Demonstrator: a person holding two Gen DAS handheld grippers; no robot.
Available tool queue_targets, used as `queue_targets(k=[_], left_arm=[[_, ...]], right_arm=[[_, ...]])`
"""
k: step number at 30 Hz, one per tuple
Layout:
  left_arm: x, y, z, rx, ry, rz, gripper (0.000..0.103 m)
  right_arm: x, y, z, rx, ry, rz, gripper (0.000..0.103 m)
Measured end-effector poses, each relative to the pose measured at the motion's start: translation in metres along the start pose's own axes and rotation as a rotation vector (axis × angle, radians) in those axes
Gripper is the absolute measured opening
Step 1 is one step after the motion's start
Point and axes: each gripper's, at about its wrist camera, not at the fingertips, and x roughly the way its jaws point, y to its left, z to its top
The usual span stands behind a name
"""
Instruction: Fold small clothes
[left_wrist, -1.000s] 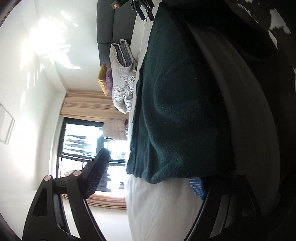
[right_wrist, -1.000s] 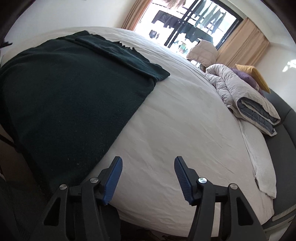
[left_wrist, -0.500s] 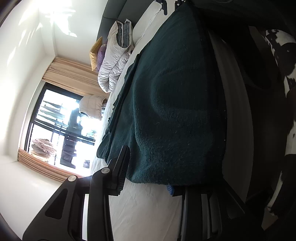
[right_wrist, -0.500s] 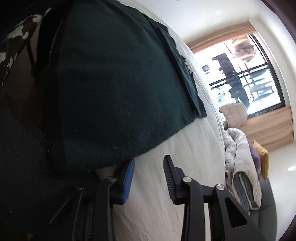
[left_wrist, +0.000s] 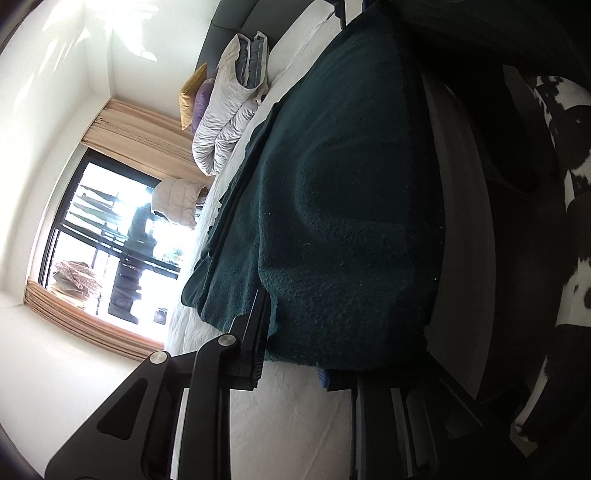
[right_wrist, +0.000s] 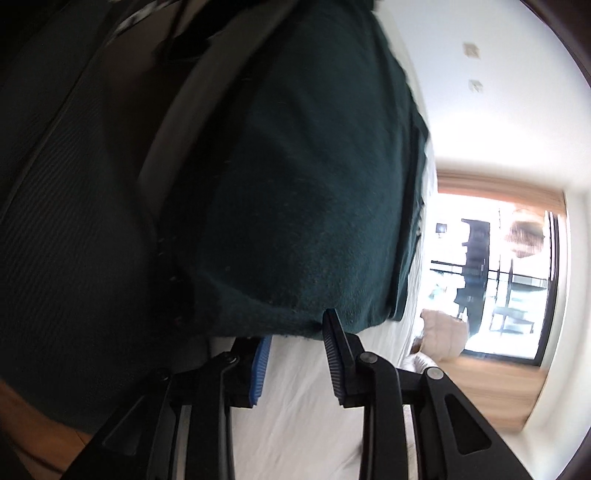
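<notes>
walls: white (left_wrist: 44, 147) | window: bright, tan curtains (left_wrist: 144, 133) | bed: white sheet (right_wrist: 303, 413) | headboard: grey (left_wrist: 229, 22)

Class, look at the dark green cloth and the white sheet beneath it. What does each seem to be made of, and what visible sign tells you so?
The dark green cloth: probably a fleece or brushed knit, matt, with a nubbly, fuzzy surface and specks of lint. The white sheet: likely a woven cotton or a blend, smooth and matt, with fine creases. Neither fibre can be confirmed by sight.
</notes>
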Motion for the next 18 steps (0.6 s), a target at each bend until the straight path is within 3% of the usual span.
queue_targets(k=[5, 9, 11, 18], left_arm=[[-0.003, -0.005, 0.001, -0.011, -0.002, 0.007, 0.021], [-0.005, -0.004, 0.004, -0.021, -0.012, 0.006, 0.016], [-0.005, -0.004, 0.003, -0.026, -0.007, -0.003, 0.01], [-0.008, 0.013, 0.005, -0.132, 0.007, -0.001, 0.005]], right_arm=[[0.002, 0.002, 0.003, -0.136, -0.007, 0.024, 0.03], [0.006, -0.001, 0.012, -0.179, 0.0, 0.071, 0.019], [0.009, -0.007, 0.018, -0.158, 0.02, 0.103, 0.01], [0.007, -0.032, 0.028, 0.046, 0.039, 0.093, 0.006]])
